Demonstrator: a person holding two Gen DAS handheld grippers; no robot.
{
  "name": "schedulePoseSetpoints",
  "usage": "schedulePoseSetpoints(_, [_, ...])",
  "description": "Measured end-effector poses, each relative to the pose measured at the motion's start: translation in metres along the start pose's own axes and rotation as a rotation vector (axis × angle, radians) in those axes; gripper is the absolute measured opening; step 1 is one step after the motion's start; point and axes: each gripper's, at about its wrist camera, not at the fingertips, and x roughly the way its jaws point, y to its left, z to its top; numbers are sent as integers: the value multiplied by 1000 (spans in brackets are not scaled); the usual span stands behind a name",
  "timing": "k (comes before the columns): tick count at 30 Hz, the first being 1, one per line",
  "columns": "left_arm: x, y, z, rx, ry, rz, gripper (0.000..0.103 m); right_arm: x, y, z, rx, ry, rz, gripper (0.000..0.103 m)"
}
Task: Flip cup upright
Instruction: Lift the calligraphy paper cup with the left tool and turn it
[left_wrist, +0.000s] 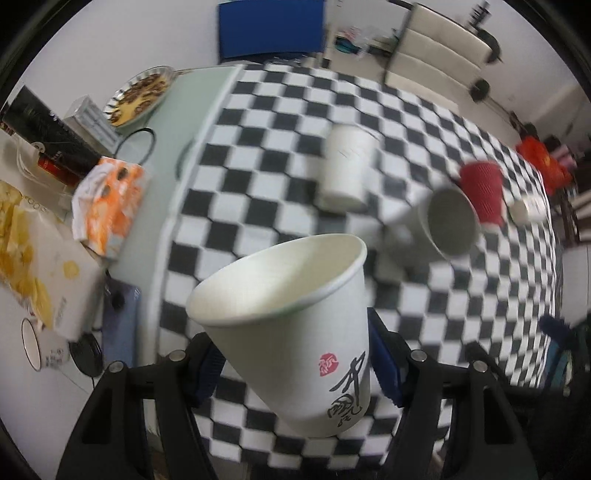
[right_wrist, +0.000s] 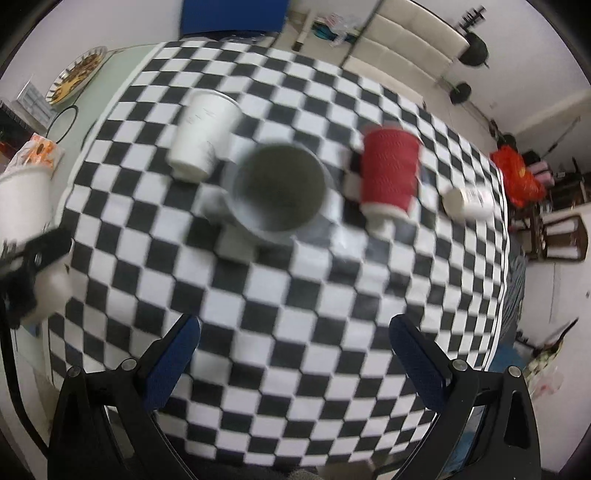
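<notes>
My left gripper (left_wrist: 295, 365) is shut on a white paper cup with black calligraphy (left_wrist: 295, 325). The cup is held above the checkered table, mouth up and tilted to the left; it also shows at the left edge of the right wrist view (right_wrist: 22, 199). My right gripper (right_wrist: 295, 354) is open and empty above the checkered cloth (right_wrist: 295, 295). A grey mug (right_wrist: 277, 188) lies on its side ahead of it, mouth toward the camera. An upside-down white paper cup (right_wrist: 203, 136) and an upside-down red ribbed cup (right_wrist: 388, 173) stand beside it.
A small white cup (right_wrist: 469, 203) lies on its side at the right. A plate of food (left_wrist: 140, 96), an orange packet (left_wrist: 110, 199) and a snack bag (left_wrist: 33, 251) crowd the green strip at the left. A blue chair back (left_wrist: 269, 27) stands behind the table.
</notes>
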Motion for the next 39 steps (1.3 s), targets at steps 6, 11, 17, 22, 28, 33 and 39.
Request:
schedulePoseSetpoints(6, [13, -70, -41, 61, 54, -18, 66, 31, -71, -57, 71, 57, 23, 103])
schedulePoseSetpoints(11, [43, -131, -66, 123, 118, -48, 66, 65, -120, -98, 138, 127, 21, 103])
schedulePoseSetpoints(17, [91, -195, -84, 173, 217, -107, 66, 109, -177, -145, 233, 222, -2, 103])
schedulePoseSetpoints(22, [122, -238, -82, 214, 241, -112, 66, 133, -212, -168, 291, 269, -24, 103])
schedulePoseSetpoints(28, [145, -276, -74, 303, 222, -58, 66, 150, -244, -174, 347, 293, -28, 103])
schedulePoseSetpoints(33, [158, -290, -68, 328, 221, -25, 66, 155, -259, -169, 365, 290, -24, 103])
schedulePoseSetpoints(39, [163, -305, -63, 329, 213, 10, 67, 156, -273, -164, 382, 283, -16, 103])
